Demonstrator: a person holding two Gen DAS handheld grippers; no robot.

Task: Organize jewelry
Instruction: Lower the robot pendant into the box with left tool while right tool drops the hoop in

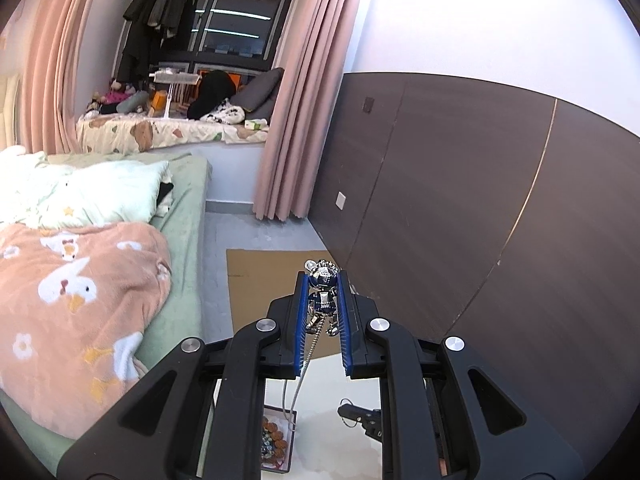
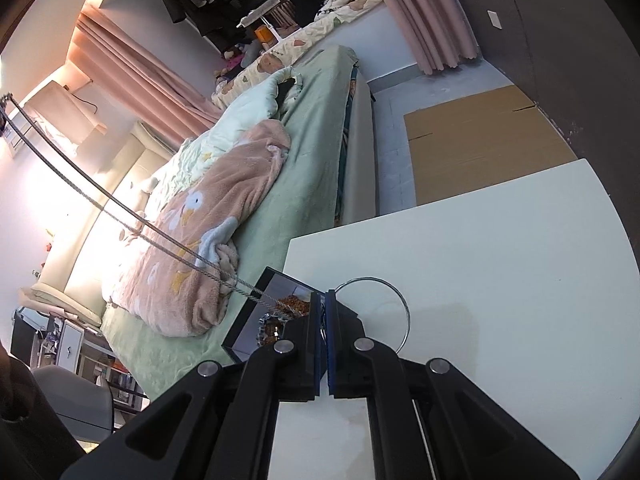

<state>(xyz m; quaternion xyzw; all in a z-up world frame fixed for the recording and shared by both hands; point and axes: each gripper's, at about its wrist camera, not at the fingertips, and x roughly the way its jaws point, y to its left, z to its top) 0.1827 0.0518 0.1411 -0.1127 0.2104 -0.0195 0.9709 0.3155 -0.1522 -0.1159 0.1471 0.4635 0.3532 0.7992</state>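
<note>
My left gripper [image 1: 324, 284] is shut on a silver and blue bear pendant [image 1: 325, 296], held high above the white table. Its silver chain [image 1: 304, 360] hangs down toward the jewelry box [image 1: 278, 438] below, which holds brown beaded pieces. My right gripper [image 2: 325, 300] is shut on a thin silver ring [image 2: 404, 312] just above the white table [image 2: 480, 280]. The chain [image 2: 120, 204] runs across the right wrist view from the upper left to the black-rimmed jewelry box [image 2: 256, 320] beside the right gripper. The right gripper's tips also show in the left wrist view [image 1: 360, 416].
A bed [image 1: 80, 280] with a pink duck blanket and green sheet stands left of the table. Flat cardboard [image 2: 480, 140] lies on the floor beyond the table. A dark panelled wall [image 1: 480, 200] is on the right, with pink curtains [image 1: 296, 120] behind.
</note>
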